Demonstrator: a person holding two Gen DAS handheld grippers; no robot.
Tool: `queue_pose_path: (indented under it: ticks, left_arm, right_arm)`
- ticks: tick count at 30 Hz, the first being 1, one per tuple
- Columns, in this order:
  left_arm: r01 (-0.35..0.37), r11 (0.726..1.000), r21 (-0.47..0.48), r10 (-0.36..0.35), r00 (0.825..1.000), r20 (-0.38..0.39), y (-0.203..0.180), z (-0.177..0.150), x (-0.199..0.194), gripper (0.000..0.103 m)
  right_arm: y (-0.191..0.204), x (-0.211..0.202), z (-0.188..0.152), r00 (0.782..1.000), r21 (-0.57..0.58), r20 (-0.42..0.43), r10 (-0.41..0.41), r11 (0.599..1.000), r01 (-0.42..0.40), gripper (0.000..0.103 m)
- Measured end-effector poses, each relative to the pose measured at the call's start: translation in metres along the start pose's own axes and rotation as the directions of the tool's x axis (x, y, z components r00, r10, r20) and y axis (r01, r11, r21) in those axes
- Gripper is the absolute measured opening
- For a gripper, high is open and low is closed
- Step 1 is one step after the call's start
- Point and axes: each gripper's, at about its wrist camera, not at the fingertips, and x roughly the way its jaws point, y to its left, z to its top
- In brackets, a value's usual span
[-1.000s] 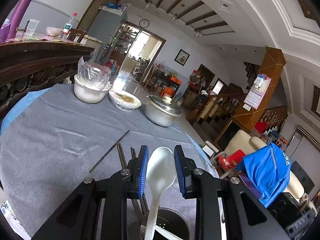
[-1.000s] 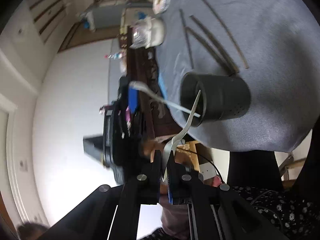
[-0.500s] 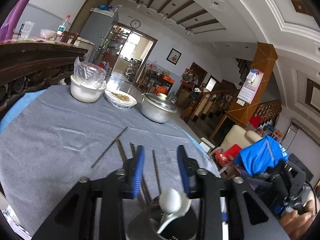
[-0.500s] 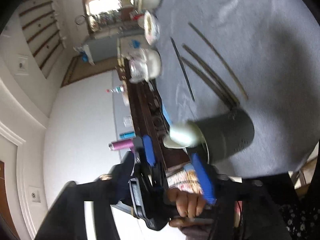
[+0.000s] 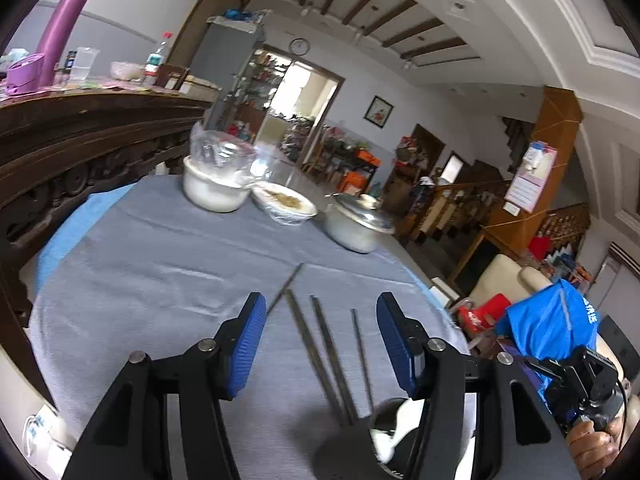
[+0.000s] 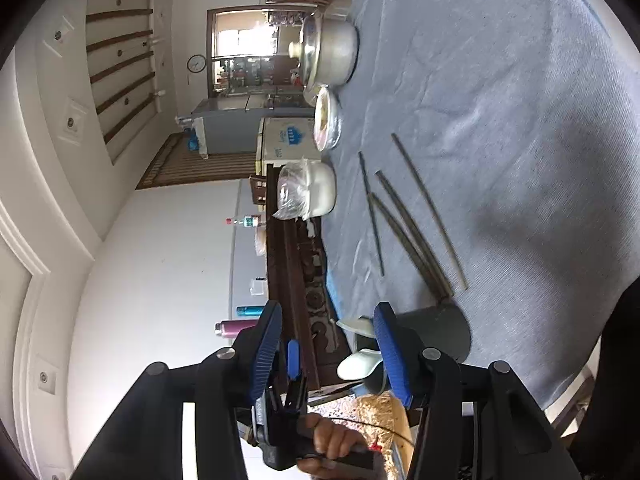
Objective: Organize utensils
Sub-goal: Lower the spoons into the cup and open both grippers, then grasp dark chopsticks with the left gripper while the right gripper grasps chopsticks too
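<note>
chopsticks — four thin dark wooden chopsticks [image 5: 320,344] lie loose on the grey tablecloth [image 5: 152,264], fanned out just beside the dark cylindrical utensil holder [image 6: 440,332]. two white ceramic spoons [image 6: 358,362] already sit in that holder. the left gripper [image 5: 320,344] and right gripper [image 6: 326,354] both stand released — nothing between their blue pads.

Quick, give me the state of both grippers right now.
Left gripper: open, jaws wide apart, holding nothing, above the chopsticks.
Right gripper: open, holding nothing; the white spoons sit in the dark holder.
</note>
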Motion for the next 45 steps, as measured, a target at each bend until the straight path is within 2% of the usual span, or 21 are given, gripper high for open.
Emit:
queue_pose_path:
  ticks: [2, 7, 10, 12, 14, 18, 19, 21, 26, 27, 30, 34, 36, 37, 38, 39, 41, 45]
  left_arm:
    - [-0.018, 1.0, -0.003, 0.018, 1.0, -0.018, 0.007, 0.004, 0.003, 0.06]
    - [-0.069, 0.998, 0.004, 0.069, 0.989, -0.133, 0.029, 0.017, 0.027, 0.061]
    - [-0.112, 0.993, 0.027, 0.115, 0.971, -0.21, 0.04, 0.023, 0.046, 0.061]
    - [-0.135, 0.99, 0.043, 0.141, 0.952, -0.271, 0.047, 0.027, 0.061, 0.061]
    - [-0.165, 0.984, 0.068, 0.178, 0.933, -0.312, 0.051, 0.028, 0.073, 0.061]
    - [-0.18, 0.977, 0.118, 0.212, 0.903, -0.374, 0.056, 0.037, 0.095, 0.061]
    - [-0.182, 0.975, 0.131, 0.219, 0.897, -0.385, 0.057, 0.04, 0.099, 0.061]
    - [-0.178, 0.97, 0.168, 0.233, 0.884, -0.405, 0.056, 0.047, 0.112, 0.061]
    - [-0.158, 0.962, 0.224, 0.245, 0.86, -0.448, 0.057, 0.066, 0.143, 0.061]
    - [-0.156, 0.961, 0.23, 0.248, 0.856, -0.454, 0.057, 0.07, 0.15, 0.061]
    - [-0.142, 0.958, 0.25, 0.249, 0.844, -0.476, 0.055, 0.081, 0.175, 0.061]
    - [-0.122, 0.959, 0.258, 0.244, 0.819, -0.519, 0.047, 0.089, 0.217, 0.061]
    - [-0.11, 0.963, 0.248, 0.232, 0.805, -0.547, 0.042, 0.09, 0.24, 0.06]
    - [-0.106, 0.963, 0.249, 0.232, 0.799, -0.554, 0.039, 0.089, 0.249, 0.059]
    - [-0.105, 0.962, 0.252, 0.233, 0.794, -0.562, 0.036, 0.089, 0.258, 0.058]
    - [-0.101, 0.963, 0.251, 0.232, 0.785, -0.574, 0.031, 0.087, 0.271, 0.056]
    - [-0.092, 0.964, 0.251, 0.229, 0.767, -0.599, 0.022, 0.083, 0.296, 0.051]
    - [-0.095, 0.956, 0.278, 0.258, 0.726, -0.638, 0.005, 0.071, 0.34, 0.051]
  right_arm:
    - [-0.003, 0.001, 0.004, 1.0, -0.001, -0.002, -0.014, 1.0, 0.014, 0.049]
    - [-0.003, 0.016, 0.022, 0.995, -0.039, -0.012, -0.101, 0.994, 0.1, 0.046]
    - [0.005, 0.034, 0.04, 0.984, -0.093, -0.023, -0.175, 0.981, 0.172, 0.045]
    - [0.013, 0.05, 0.055, 0.972, -0.142, -0.02, -0.235, 0.963, 0.23, 0.044]
    - [0.023, 0.072, 0.072, 0.95, -0.206, -0.011, -0.313, 0.93, 0.304, 0.044]
    - [0.033, 0.123, 0.106, 0.886, -0.311, -0.001, -0.464, 0.842, 0.441, 0.042]
    - [0.034, 0.137, 0.114, 0.866, -0.33, -0.002, -0.5, 0.818, 0.471, 0.039]
    - [0.032, 0.168, 0.13, 0.817, -0.37, 0.006, -0.577, 0.757, 0.538, 0.037]
    - [0.023, 0.221, 0.152, 0.719, -0.419, 0.02, -0.695, 0.647, 0.637, 0.032]
    - [0.022, 0.23, 0.154, 0.689, -0.435, 0.034, -0.724, 0.61, 0.662, 0.032]
    - [0.021, 0.251, 0.155, 0.624, -0.477, 0.061, -0.779, 0.527, 0.704, 0.028]
    - [0.026, 0.264, 0.151, 0.558, -0.542, 0.123, -0.82, 0.416, 0.73, 0.023]
    - [0.028, 0.267, 0.145, 0.528, -0.58, 0.152, -0.836, 0.357, 0.732, 0.015]
    - [0.028, 0.268, 0.143, 0.513, -0.597, 0.168, -0.842, 0.327, 0.733, 0.008]
    - [0.028, 0.267, 0.141, 0.504, -0.613, 0.185, -0.844, 0.302, 0.73, 0.008]
    - [0.029, 0.265, 0.142, 0.51, -0.623, 0.184, -0.84, 0.301, 0.722, 0.008]
    - [0.028, 0.259, 0.143, 0.528, -0.637, 0.17, -0.832, 0.316, 0.703, 0.008]
    - [0.024, 0.24, 0.148, 0.57, -0.641, 0.126, -0.812, 0.371, 0.672, 0.009]
